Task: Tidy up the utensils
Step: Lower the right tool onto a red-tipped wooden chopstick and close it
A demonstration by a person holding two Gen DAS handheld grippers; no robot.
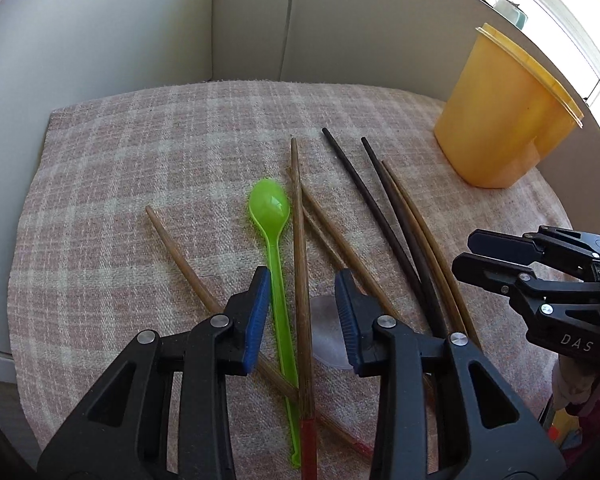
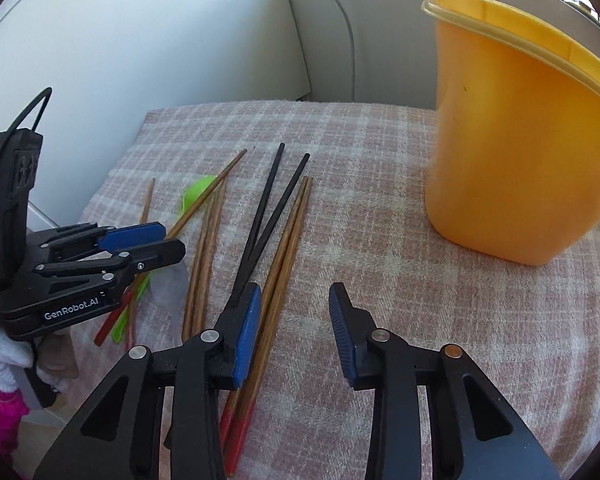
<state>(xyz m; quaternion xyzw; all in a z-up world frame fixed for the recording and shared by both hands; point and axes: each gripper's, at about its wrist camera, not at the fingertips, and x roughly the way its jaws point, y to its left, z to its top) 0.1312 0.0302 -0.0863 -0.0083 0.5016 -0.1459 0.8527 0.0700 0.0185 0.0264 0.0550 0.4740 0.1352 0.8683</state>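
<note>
Left gripper open astride green spoon and a brown chopstick; closing risks grabbing both. Right gripper open, empty, red-tipped chopsticks under its left finger, may scatter

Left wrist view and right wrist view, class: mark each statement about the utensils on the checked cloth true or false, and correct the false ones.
1. The green plastic spoon lies between the left gripper's fingers. True.
2. The yellow plastic container lies on its side. False: it stands upright.
3. Two black chopsticks lie on the cloth. True.
4. The right gripper holds a chopstick. False: nothing lies between its fingers.
</note>
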